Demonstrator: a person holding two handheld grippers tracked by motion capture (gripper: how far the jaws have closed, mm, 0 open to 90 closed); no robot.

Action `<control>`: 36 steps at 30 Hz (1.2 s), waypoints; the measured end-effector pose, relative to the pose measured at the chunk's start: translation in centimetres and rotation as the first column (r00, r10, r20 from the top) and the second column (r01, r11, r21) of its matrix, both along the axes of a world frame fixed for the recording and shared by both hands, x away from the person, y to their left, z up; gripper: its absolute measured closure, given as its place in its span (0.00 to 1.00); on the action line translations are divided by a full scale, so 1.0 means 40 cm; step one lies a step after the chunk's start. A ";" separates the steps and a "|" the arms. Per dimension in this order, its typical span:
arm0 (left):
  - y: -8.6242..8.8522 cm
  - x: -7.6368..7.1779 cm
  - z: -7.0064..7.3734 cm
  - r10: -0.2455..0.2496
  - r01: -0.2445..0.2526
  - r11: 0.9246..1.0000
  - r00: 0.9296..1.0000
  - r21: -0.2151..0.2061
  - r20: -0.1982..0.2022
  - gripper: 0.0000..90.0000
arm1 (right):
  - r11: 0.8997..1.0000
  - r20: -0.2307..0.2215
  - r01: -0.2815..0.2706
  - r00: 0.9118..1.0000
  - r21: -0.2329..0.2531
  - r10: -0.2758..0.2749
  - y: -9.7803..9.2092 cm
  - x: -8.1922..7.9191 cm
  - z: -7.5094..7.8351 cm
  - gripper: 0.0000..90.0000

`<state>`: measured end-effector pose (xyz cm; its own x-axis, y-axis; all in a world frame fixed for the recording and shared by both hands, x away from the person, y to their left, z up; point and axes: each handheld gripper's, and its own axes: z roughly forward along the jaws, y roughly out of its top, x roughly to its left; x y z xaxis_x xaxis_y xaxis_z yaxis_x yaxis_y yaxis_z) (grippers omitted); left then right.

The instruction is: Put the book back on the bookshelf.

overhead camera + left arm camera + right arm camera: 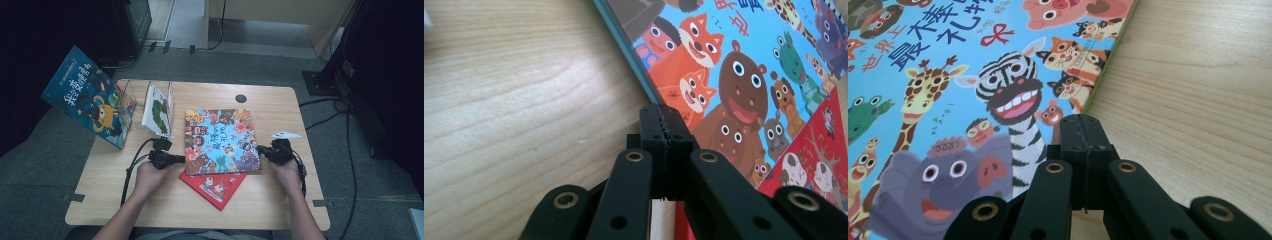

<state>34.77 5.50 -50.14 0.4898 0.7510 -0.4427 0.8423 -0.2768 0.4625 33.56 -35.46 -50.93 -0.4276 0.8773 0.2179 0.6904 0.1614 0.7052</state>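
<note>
A blue picture book with cartoon animals [220, 137] lies flat at the middle of the wooden table [280, 200], on top of a red book [217, 189] that sticks out toward me. My left gripper [182, 159] is shut, its tips at the blue book's left edge [744, 60] near the lower corner, with nothing seen between the jaws [664, 125]. The red book [819, 150] shows just beyond. My right gripper [260, 150] is also shut, its tips [1084, 132] at the right edge of the blue book [948, 75].
A clear stand [127, 100] at the table's back left holds a large dark-blue book [87, 95] that leans out past the edge and a white caterpillar book [157, 110]. A round cable hole [241, 98] sits near the far edge. Cables trail off both sides.
</note>
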 end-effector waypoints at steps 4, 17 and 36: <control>-0.005 -0.008 0.002 -0.010 0.010 1.000 1.000 0.003 -0.010 1.00 | 1.000 -0.004 -0.012 1.000 -0.012 0.012 -0.006 -0.016 0.004 1.00; -0.004 0.015 0.028 -0.014 0.014 1.000 0.999 0.012 0.035 0.77 | 0.999 0.007 0.000 1.000 -0.042 0.000 -0.015 -0.004 0.000 1.00; -0.024 0.075 0.011 -0.031 0.030 0.999 0.999 0.032 0.020 0.49 | 0.999 0.035 0.030 0.999 0.018 -0.031 -0.026 0.045 0.008 1.00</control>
<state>37.79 4.53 -49.69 0.5216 0.7492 -0.4083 0.8237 -0.3174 0.4698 35.38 -36.49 -50.59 -0.4086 0.8861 0.2188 0.6695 0.1281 0.7317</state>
